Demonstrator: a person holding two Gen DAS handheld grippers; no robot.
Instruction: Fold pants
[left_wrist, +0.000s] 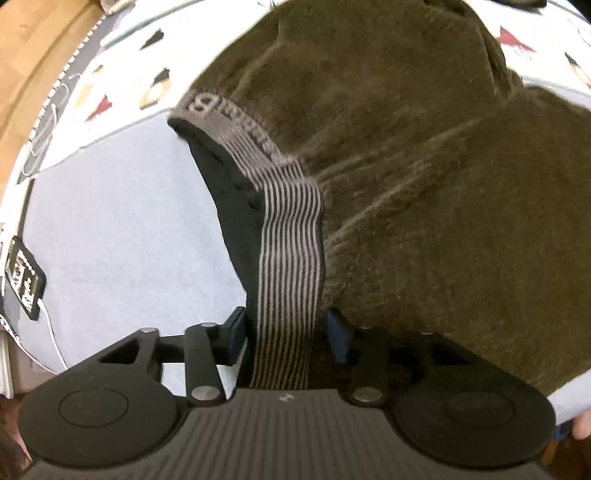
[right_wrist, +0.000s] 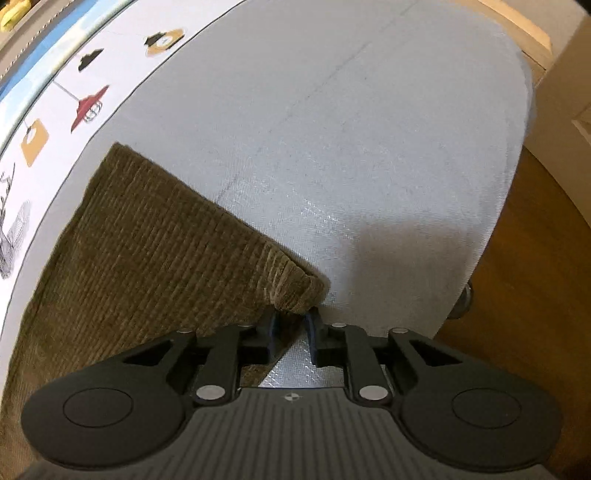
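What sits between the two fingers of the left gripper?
In the left wrist view, the striped waistband of the olive pants runs between the left gripper fingers, which stand either side of it. Whether they press on it is unclear.

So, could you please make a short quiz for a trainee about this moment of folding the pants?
1. True or false: the striped waistband runs between the fingers of the left gripper.
2. Which part of the pants is at the tips of the right gripper? A) a pocket B) a corner of the ribbed cloth C) a zip
3. Fill in: the phone near the left edge of the left wrist view has a white ____ plugged into it.

Key: 1 true; 2 B; 3 cable.
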